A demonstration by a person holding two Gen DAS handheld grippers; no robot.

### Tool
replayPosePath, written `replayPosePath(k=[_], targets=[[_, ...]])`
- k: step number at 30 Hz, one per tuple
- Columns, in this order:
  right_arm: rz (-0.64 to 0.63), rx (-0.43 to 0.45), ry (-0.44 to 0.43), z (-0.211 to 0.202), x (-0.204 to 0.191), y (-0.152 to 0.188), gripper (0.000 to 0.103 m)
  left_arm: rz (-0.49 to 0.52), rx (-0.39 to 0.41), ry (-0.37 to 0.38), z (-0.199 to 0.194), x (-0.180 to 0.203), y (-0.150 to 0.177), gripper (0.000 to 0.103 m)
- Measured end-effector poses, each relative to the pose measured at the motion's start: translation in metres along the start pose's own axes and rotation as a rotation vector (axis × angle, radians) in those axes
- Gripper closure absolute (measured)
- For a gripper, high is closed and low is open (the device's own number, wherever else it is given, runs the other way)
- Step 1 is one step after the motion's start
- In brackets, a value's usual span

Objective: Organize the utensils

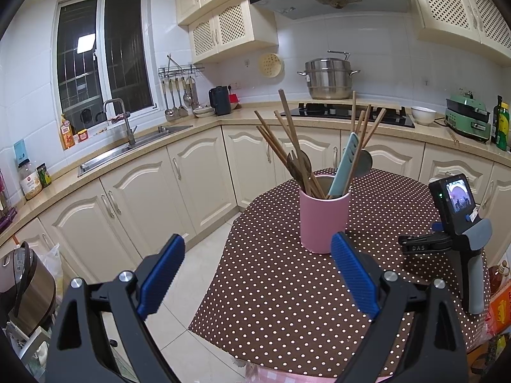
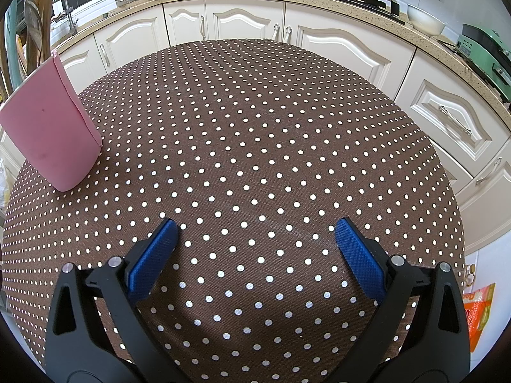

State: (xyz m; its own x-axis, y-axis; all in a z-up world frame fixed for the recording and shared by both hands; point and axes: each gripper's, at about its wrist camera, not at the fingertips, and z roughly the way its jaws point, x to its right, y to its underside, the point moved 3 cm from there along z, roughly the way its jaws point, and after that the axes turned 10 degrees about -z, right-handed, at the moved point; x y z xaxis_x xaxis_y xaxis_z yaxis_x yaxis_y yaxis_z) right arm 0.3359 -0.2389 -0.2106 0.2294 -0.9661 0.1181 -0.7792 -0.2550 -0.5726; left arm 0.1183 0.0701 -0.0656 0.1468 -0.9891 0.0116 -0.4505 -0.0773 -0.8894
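Pink and upright, the holder stands near the middle of the dotted tablecloth, and every utensil we can see is already in it: wooden chopsticks fanned out to the left and far side, a dark spoon among them, a pale teal spatula leaning right with more chopsticks behind it. From the right wrist view the cloth shows bare around the holder, which sits at the far left of that frame, so we judge the sorting is largely done or not yet begun on loose pieces we cannot see. Our left gripper hangs just in front of the holder with its jaws wide apart and nothing between them; our right gripper is over the near part of the table, equally wide and empty. The risk lies in the tall, splayed load: the sticks lean well past the rim, so a brush from either finger on the way in could lever the holder over or flick chopsticks onto the floor. The holder also sits fairly close to the left edge of the table, above tiled floor. A clamped camera stand on the right narrows our approach from that side.
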Motion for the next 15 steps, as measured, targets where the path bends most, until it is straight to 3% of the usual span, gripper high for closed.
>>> replayPosePath(k=[15], targets=[[0.0, 0.0, 0.0, 0.0, 0.0002, 0.0003, 0.006, 0.002, -0.003, 0.0, 0.0024, 0.0009, 0.0016, 0.012]])
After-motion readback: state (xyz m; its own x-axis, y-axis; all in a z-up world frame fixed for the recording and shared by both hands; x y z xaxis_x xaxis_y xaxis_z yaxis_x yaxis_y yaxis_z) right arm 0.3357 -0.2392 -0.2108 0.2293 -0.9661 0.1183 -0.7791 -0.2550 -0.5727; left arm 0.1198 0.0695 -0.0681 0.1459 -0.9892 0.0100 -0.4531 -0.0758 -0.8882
